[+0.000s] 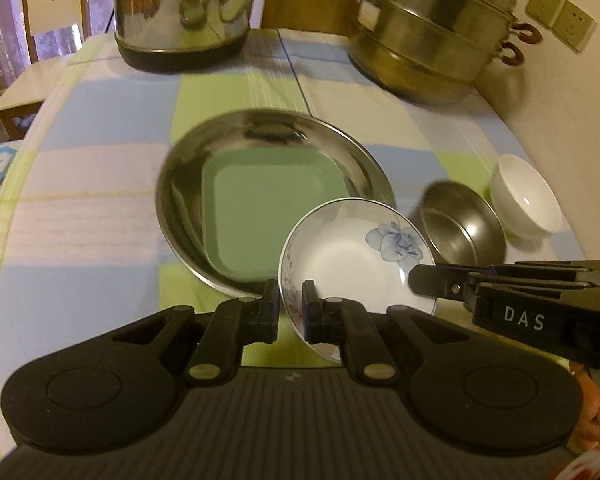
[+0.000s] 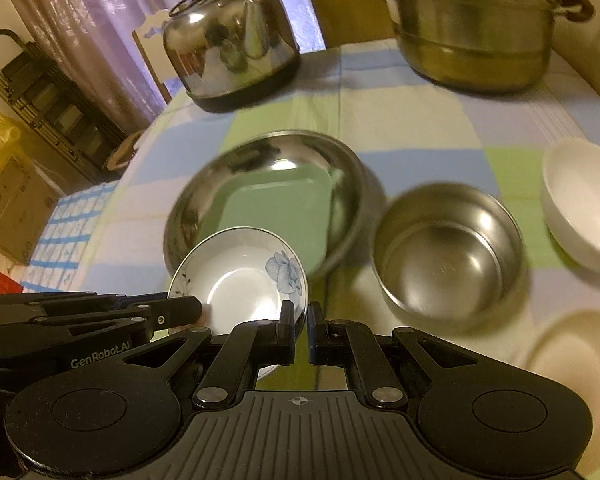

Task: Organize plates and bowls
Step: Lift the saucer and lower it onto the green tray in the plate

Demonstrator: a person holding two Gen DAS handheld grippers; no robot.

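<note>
A small white dish with a blue flower (image 1: pixel 352 256) (image 2: pixel 236 280) hangs tilted above the table, held by both grippers. My left gripper (image 1: pixel 290 300) is shut on its near left rim, and my right gripper (image 2: pixel 301 320) is shut on its right rim. Each gripper shows in the other's view: the right gripper (image 1: pixel 420 280) and the left gripper (image 2: pixel 188 312). Just beyond the dish, a wide steel basin (image 1: pixel 180 200) (image 2: pixel 196 208) holds a green square plate (image 1: pixel 260 216) (image 2: pixel 276 208). Right of it stand a steel bowl (image 1: pixel 460 228) (image 2: pixel 448 256) and a white bowl (image 1: pixel 526 196) (image 2: pixel 580 208).
A steel kettle (image 1: pixel 180 12) (image 2: pixel 232 40) and a stacked steamer pot (image 1: pixel 432 28) (image 2: pixel 472 28) stand at the back of the checked tablecloth (image 1: pixel 80 200) (image 2: pixel 420 128). A pale round plate (image 2: pixel 572 360) lies at the near right. A chair and boxes stand off the table's left edge.
</note>
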